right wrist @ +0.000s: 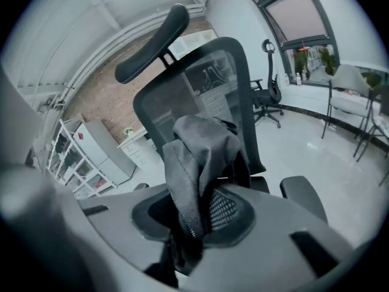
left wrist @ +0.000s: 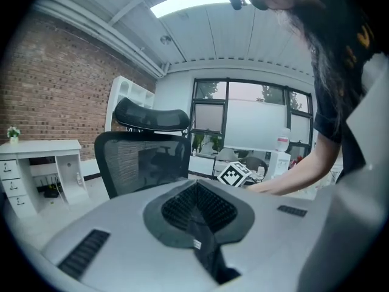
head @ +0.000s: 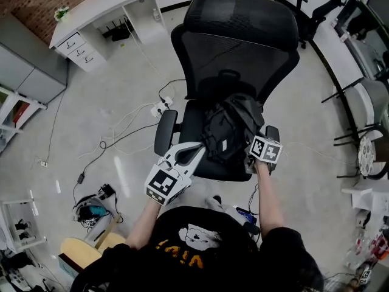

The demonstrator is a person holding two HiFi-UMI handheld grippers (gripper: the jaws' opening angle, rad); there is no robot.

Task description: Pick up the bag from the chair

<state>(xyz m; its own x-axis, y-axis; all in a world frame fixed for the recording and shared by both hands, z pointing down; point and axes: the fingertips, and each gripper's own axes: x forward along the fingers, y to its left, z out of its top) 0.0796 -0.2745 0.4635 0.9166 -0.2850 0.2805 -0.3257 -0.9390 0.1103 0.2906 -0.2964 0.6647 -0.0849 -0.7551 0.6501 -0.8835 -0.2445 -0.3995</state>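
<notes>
- The bag [head: 228,129] slumps on the chair [head: 243,47] seat, at my 12 o'clock. It looks soft, floppy and fairly light, so a bunched fold suits a grip.
- The right gripper [head: 260,156], at the bag's 4 o'clock, is clamped on its fabric.
- The left gripper [head: 185,157], at 8 o'clock, is closed on nothing.
- Only the right gripper view shows the pinched fold; in the head view the marker cube covers it.

Bag on chair seat, centre of head view.
Black fabric bag [head: 228,129], crumpled and slumped toward the right side of the black mesh office chair [head: 243,47]; one grey fold stands upright, pinched between the right gripper [right wrist: 197,215] fingers.
</notes>
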